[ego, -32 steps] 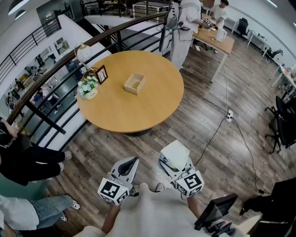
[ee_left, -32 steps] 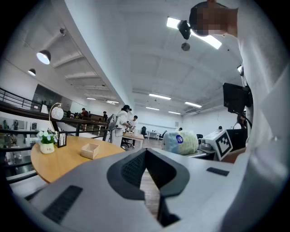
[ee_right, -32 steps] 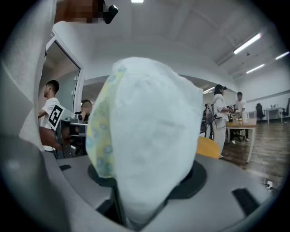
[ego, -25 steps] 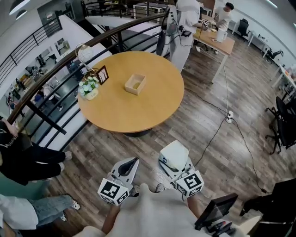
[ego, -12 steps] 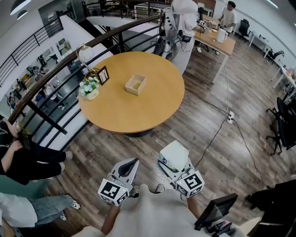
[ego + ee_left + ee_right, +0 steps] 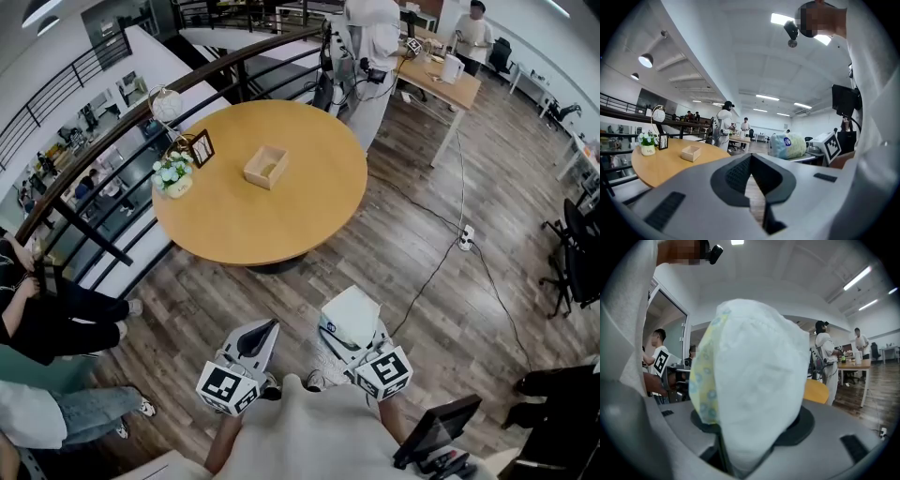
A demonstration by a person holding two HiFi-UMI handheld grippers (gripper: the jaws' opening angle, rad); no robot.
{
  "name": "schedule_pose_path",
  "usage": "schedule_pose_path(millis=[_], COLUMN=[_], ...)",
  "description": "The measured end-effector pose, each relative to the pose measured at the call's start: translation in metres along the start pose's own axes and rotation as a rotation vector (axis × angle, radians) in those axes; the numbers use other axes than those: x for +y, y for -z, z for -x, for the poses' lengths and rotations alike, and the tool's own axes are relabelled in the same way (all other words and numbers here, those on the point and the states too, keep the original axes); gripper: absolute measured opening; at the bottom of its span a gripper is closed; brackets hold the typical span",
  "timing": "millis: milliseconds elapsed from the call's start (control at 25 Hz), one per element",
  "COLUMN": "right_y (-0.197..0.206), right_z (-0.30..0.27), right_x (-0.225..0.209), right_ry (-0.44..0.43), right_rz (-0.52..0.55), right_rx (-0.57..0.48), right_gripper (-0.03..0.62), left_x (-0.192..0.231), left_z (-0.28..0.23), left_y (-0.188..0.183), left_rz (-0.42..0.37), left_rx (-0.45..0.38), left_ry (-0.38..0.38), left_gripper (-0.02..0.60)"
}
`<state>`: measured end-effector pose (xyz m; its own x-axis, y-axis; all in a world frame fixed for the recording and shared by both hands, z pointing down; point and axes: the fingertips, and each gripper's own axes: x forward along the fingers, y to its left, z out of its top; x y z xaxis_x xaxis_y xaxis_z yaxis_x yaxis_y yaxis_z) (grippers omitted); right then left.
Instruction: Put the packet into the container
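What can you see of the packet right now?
The packet is a puffy, soft-looking white pouch with a yellow, blue-patterned edge and a small blue mark. The right gripper clamps it, and it bulges out past the jaws, over the floor, short of the round table and the container. Nothing else touches it.

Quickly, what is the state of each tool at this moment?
Left tool: closed, nothing between its jaws.
Right tool: closed on the packet.

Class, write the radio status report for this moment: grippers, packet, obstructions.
Left gripper shut, empty. Right gripper shut on packet. Container on table ahead, far off; no obstruction seen.
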<state>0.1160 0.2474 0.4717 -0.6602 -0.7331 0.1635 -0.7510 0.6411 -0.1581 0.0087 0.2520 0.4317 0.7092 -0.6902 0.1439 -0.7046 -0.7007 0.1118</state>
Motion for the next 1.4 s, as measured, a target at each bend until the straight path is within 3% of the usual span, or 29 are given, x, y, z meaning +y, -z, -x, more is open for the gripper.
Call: schedule_pose_path(millis=[320,520,760,1040,1400], right_y=[0.006,0.010,0.009,-0.002,-0.035], right_z=[0.017,0.014,-0.001,-0.037,-0.133], right_x=[-0.029,-0.037,-0.052,-0.089,-0.122], right_ry=[-0.020,-0.020,0.004,0.079,0.112], right_rz=[-0.018,-0.024,-0.034,-0.060,-0.061], right_rx=[0.003,0.015,0.011,0.002,0.013], right_gripper=[0.276,0.276,0.276,0.276,0.276], left_x=[-0.026,-0.020,-0.009,0.033,0.137], left_z=[-0.026,-0.034,-0.059,-0.105,-0.141], left_y=[0.008,0.008,0.007,-0.010,-0.039], left_rz=[0.016,0.025,0.026,0.005,0.012], left_rx=[0.004,0.007,0.012,0.012,0.015], left_ry=[-0.005,-0.014,0.033,0.112,0.131], left_gripper=[0.005,0.005,0.005,0.005,0.005])
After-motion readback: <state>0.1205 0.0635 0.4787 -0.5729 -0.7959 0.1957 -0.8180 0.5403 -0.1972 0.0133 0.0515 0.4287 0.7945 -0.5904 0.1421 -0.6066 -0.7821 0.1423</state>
